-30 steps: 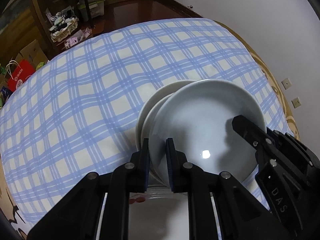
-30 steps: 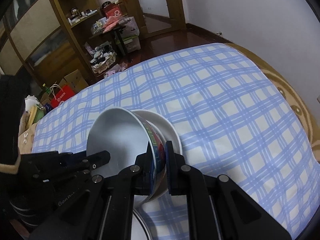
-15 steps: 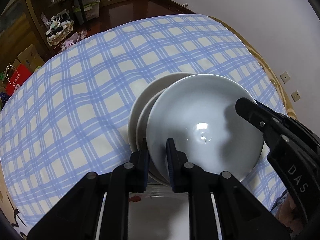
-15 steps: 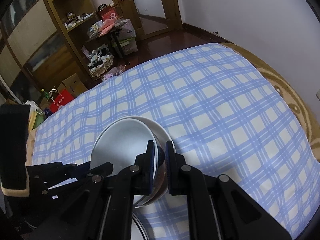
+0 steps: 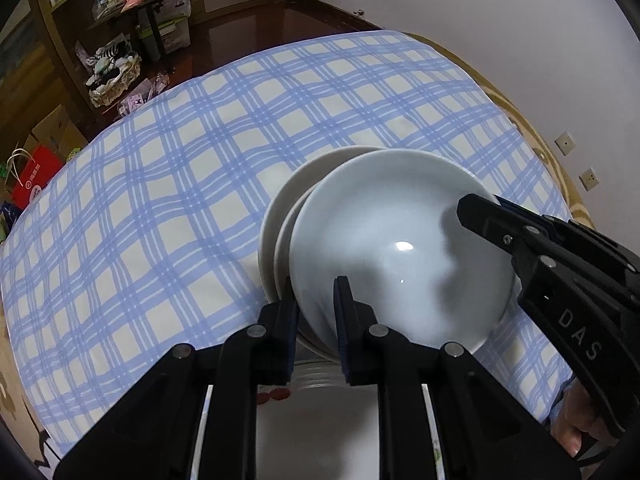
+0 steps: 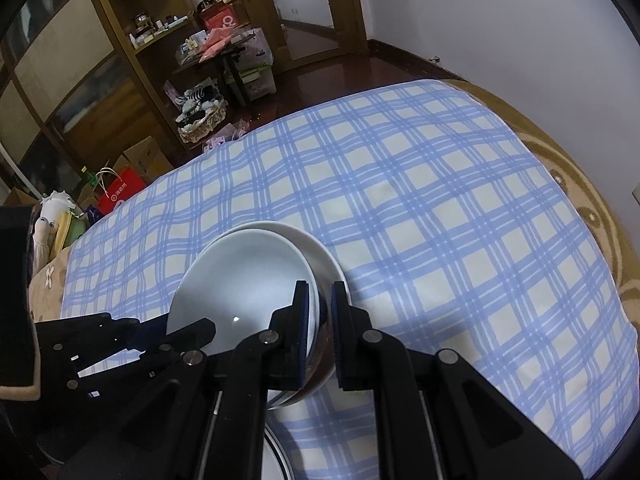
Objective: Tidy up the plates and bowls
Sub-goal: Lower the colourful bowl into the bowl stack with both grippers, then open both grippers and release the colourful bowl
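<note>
A pale grey-white bowl (image 5: 400,248) is held above a stack of white bowls or plates (image 5: 280,208) on the blue checked cloth. My left gripper (image 5: 314,304) is shut on the bowl's near-left rim. My right gripper (image 6: 320,308) is shut on the bowl's right rim, where the bowl (image 6: 244,276) shows a dark patterned outside. The right gripper (image 5: 480,210) also shows in the left wrist view; the left gripper (image 6: 192,330) shows in the right wrist view. The white stack (image 6: 320,252) lies just under and behind the bowl.
A white plate (image 5: 320,420) lies right under my left gripper near the table's front edge; its rim (image 6: 276,452) also shows in the right wrist view. The blue checked cloth (image 6: 440,200) covers a round table. Shelves and boxes (image 6: 132,152) stand beyond the far edge.
The bowl, held by both grippers, has levelled out from a tilt and lifted slightly over the white stack. Both grippers stay shut on its rim.
</note>
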Available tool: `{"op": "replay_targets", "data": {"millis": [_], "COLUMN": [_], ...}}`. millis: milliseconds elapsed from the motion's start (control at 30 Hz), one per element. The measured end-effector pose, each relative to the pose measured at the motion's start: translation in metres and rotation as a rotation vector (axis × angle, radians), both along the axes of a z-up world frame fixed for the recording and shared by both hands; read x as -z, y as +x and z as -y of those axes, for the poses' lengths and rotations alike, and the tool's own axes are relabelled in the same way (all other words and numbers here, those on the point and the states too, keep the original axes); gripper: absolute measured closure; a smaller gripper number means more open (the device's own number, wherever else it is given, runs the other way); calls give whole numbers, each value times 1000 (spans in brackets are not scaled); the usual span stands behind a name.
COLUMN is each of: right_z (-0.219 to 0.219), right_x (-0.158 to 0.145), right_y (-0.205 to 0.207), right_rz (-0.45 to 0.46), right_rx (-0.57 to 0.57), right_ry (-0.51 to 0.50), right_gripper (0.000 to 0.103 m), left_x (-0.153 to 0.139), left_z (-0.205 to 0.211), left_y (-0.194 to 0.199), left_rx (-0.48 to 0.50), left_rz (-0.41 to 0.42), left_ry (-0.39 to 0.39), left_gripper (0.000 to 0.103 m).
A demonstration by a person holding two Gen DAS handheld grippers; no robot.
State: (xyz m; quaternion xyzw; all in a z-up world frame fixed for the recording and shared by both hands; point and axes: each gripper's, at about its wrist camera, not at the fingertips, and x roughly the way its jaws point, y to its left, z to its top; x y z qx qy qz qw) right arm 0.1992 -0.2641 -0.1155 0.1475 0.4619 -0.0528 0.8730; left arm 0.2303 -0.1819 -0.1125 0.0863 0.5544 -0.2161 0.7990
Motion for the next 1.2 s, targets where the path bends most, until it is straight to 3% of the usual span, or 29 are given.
{"op": "replay_targets", "data": {"millis": [133, 333, 500, 567, 633, 700, 767, 1033, 1200], "right_z": [0, -3, -9, -9, -7, -5, -2, 15, 24], "right_x": [-1, -3, -12, -15, -15, -13, -10, 3, 7], "right_y": [-3, -5, -7, -7, -8, -8, -7, -6, -6], "right_rz": [10, 2, 16, 19, 23, 24, 9, -50, -59], "right_rx": [-1, -6, -31, -32, -22, -9, -1, 68, 91], "right_ry": [7, 5, -10, -11, -11, -6, 2, -28, -34], "right_gripper": [92, 92, 92, 85, 63, 61, 58, 11, 11], "left_x": [-8, -17, -21, -21, -20, -18, -14, 3, 10], "left_z": [-3, -21, -38, -43, -47, -51, -53, -58, -58], "left_y": [-2, 3, 7, 8, 10, 11, 12, 23, 29], "left_rx": [9, -20, -60, -73, -90, -99, -101, -120, -120], "left_rz": [39, 42, 64, 78, 79, 82, 92, 49, 31], "left_ry": [58, 25, 28, 42, 46, 48, 60, 35, 12], "left_gripper": [79, 78, 55, 48, 37, 28, 28, 26, 26]}}
